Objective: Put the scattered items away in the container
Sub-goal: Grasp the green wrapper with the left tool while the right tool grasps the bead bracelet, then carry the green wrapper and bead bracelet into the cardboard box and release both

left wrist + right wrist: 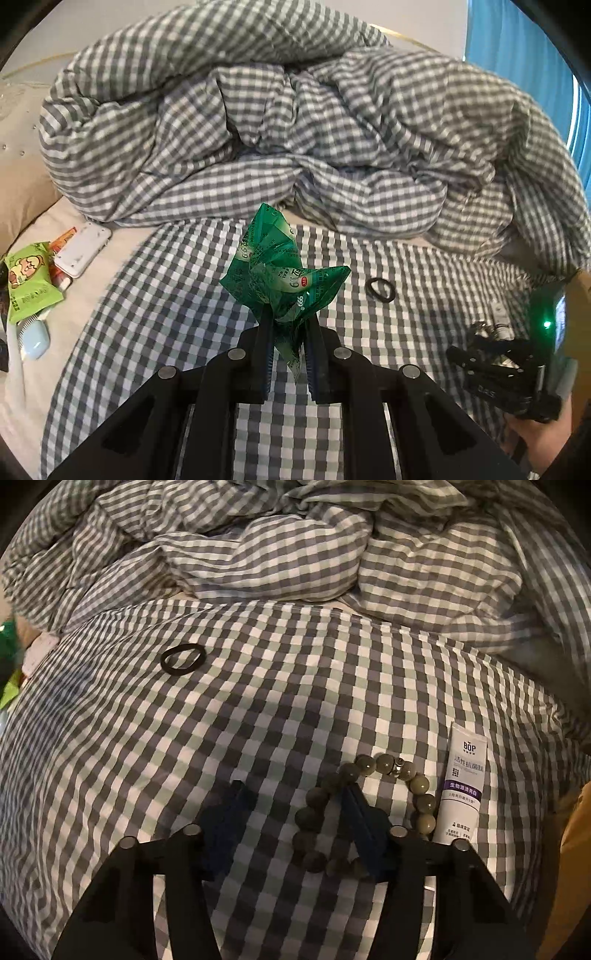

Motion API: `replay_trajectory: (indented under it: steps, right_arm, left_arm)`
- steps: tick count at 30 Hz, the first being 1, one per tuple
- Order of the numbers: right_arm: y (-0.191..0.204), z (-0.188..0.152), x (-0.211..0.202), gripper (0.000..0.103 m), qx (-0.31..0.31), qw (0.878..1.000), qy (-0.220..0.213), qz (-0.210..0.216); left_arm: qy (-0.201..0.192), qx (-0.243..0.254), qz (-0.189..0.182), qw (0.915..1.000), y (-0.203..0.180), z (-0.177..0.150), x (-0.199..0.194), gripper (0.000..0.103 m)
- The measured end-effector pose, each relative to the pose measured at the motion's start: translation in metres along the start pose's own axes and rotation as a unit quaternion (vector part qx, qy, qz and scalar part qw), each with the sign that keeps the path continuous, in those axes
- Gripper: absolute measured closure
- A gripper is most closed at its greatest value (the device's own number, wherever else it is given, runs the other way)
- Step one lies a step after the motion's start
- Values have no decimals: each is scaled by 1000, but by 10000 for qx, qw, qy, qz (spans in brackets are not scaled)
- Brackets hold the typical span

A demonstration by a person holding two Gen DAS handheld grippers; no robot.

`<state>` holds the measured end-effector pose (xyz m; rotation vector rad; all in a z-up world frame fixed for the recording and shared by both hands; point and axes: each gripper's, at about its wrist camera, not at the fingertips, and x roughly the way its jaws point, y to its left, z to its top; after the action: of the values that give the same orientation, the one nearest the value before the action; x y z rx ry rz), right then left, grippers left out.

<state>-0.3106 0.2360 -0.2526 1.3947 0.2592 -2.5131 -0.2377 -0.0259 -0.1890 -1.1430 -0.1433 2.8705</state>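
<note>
My left gripper (290, 314) is shut on a crumpled green wrapper (284, 273), which it holds up above the checked bedsheet (166, 295). My right gripper (293, 790) points down at the sheet with its jaws apart. Its right finger (356, 805) sits inside the ring of a bead bracelet (384, 762), so the ring's left side lies between the fingers, untouched by the left one. A white tube (461, 786) lies just right of the bracelet. A black hair tie (183, 659) rests further up and left on the sheet. The left wrist view shows the hair tie (380, 289) just right of the wrapper.
A bunched checked duvet (295, 110) fills the far side of the bed. At the left edge lie a light green snack packet (27, 280), a white flat case (83, 249) and a pale blue item (37, 338). A blue curtain (517, 55) hangs at the far right.
</note>
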Motion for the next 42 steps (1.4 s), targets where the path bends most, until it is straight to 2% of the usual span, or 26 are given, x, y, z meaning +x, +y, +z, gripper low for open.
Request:
replay_trajectory:
  steps: [1,7,13,16,28,33,42]
  right_arm:
    - [0,0,-1,92,1,10000,-2,-17]
    - [-5,-4,-17,92,98,9998,-142,123]
    - [-14,-6,-59,92,288,9968,-640,385]
    - [-21,-4,-91,92,410,9931,-968,525]
    - [-51,-11,-230,92,623,9722,-2169,631]
    - [-80,-23,-279,92,724,9654,-2466,429]
    - [-163,-68,-333,92,1164,9592,-2546,-387]
  left_arm:
    - [-15,-6,1,10000,0,0,-3,89]
    - [-85,14,-43,10000,-6,3,-16,89]
    - [-186,100,-96,9997,-18,10,-35,89]
    - [-259,150,-157,9994,-28,14,-47,89]
    - [-624,473,-589,9952,-96,33,-107,89]
    - [-785,695,-891,9905,-134,37,-128,89]
    - [-818,913,-1415,9823,-197,31,-150,89]
